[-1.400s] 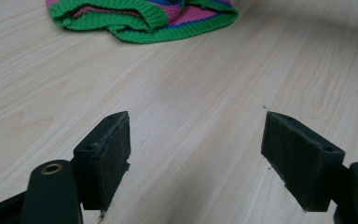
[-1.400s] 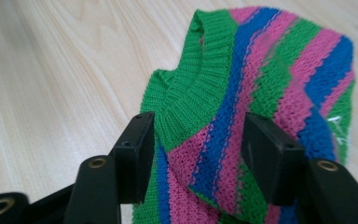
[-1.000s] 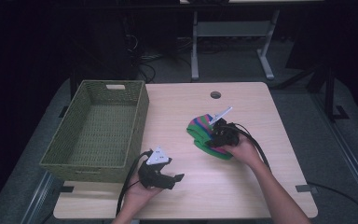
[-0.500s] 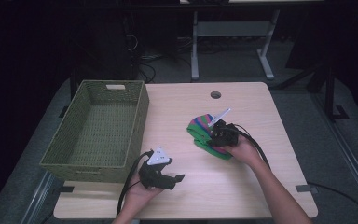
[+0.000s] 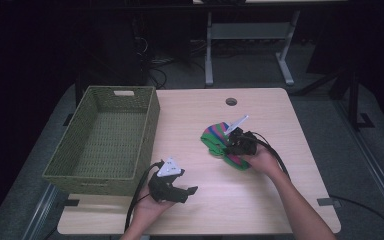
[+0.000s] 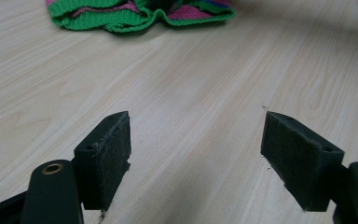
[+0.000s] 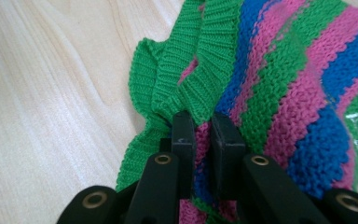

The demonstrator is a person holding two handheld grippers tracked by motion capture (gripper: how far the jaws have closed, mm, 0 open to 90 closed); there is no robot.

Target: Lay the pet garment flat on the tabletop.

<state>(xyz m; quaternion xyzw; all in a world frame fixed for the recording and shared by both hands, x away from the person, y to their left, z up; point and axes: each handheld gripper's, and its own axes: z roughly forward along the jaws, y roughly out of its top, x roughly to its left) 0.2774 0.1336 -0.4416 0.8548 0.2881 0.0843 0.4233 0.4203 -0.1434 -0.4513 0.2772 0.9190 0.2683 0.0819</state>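
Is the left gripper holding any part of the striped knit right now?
No, the left gripper has its jaws spread wide over bare table, with the striped knit lying farther off, untouched by it.

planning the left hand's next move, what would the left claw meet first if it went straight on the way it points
Probably the striped knit cloth: the left claw is open over bare table, with the cloth's green edge straight ahead. Depth is hard to judge.
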